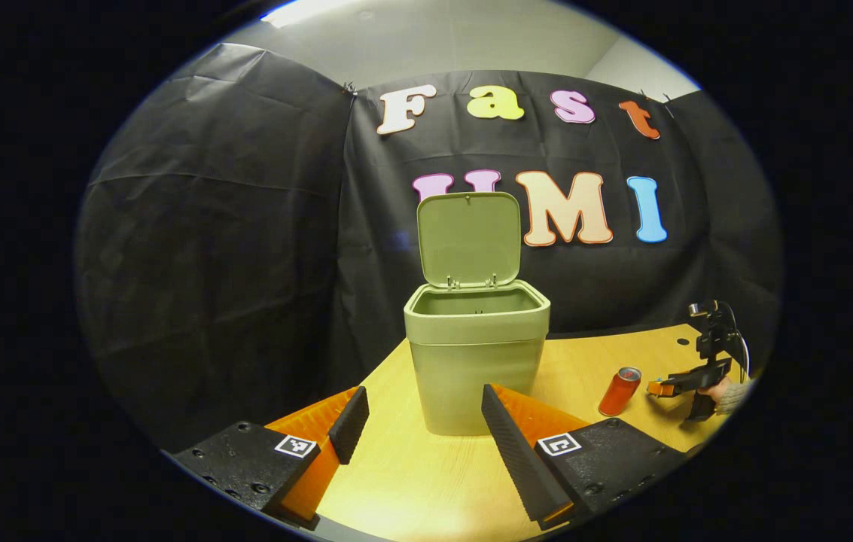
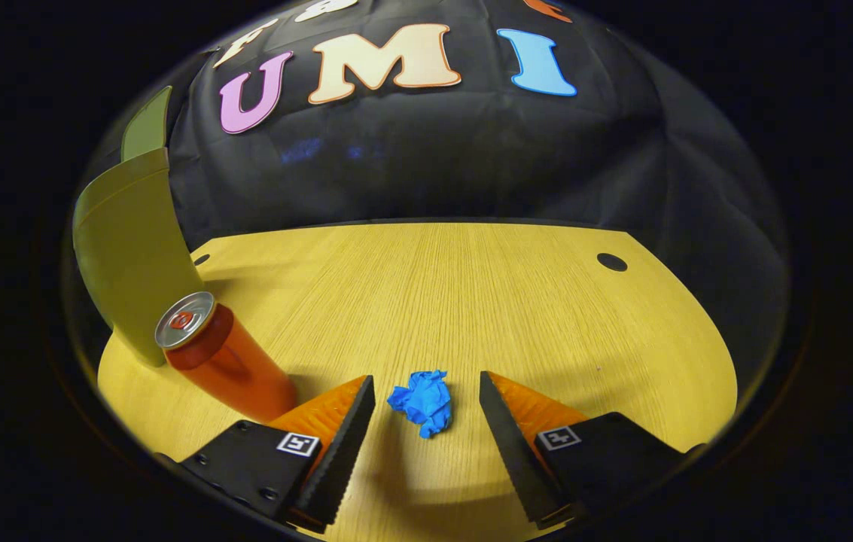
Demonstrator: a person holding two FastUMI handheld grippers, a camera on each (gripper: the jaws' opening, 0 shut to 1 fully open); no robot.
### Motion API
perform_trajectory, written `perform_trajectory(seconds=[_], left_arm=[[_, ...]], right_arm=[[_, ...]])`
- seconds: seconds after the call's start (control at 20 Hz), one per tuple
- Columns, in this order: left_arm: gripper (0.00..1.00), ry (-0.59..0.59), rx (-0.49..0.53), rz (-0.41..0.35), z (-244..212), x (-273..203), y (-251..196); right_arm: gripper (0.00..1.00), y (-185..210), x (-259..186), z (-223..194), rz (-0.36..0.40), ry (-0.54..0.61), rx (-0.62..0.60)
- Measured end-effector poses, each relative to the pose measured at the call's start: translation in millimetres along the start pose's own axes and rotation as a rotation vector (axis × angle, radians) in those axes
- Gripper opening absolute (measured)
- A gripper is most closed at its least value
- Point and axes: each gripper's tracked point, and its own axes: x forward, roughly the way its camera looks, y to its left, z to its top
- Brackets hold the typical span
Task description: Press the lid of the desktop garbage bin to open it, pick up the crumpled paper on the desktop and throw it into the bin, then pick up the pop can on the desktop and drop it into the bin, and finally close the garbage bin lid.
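The garbage bin [image 1: 476, 354] is a pale green, square-sided container standing upright on the wooden worktop [image 1: 426, 482]. Its lid [image 1: 469, 239] is hinged at the rear edge and stands raised, so the interior is exposed from above. In the left gripper view, the left gripper [image 1: 426, 433] faces the bin's front wall with its fingers spread wide and nothing between them. The pop can [image 1: 619, 391] is a red cylinder with a silver top, standing upright just to the right of the bin. The right gripper [image 1: 661, 388] shows beyond the can, held by a hand [image 1: 720, 391]. In the right gripper view, the right gripper [image 2: 426, 425] has its fingers set wide apart, with the crumpled paper [image 2: 422, 401] lying on the worktop between them and touching neither. The paper is a small bright blue wad with irregular folds. The can stands near the left finger [image 2: 339, 444], with the bin behind it.
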Motion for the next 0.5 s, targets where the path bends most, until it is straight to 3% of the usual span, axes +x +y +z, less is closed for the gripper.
perform_trajectory(seconds=[0.2, 0.25, 0.3, 0.45, 0.5], left_arm=[[0.91, 0.003, 0.010, 0.007, 0, 0, 0], [0.91, 0.003, 0.011, 0.006, 0, -1, 0], [0.91, 0.005, 0.012, 0.005, 0, -1, 0], [0.91, 0.010, 0.015, 0.002, -3, -1, -3], [0.91, 0.012, 0.015, -0.001, -3, -1, -5]], right_arm=[[0.70, 2, 5, -10, 0.011, 0.032, -0.016], [0.53, 2, 6, -11, 0.015, 0.036, -0.029], [0.46, 4, 6, -14, 0.020, 0.038, -0.039], [0.44, 3, 6, -15, 0.022, 0.043, -0.049], [0.39, 5, 5, -17, 0.020, 0.043, -0.053]])
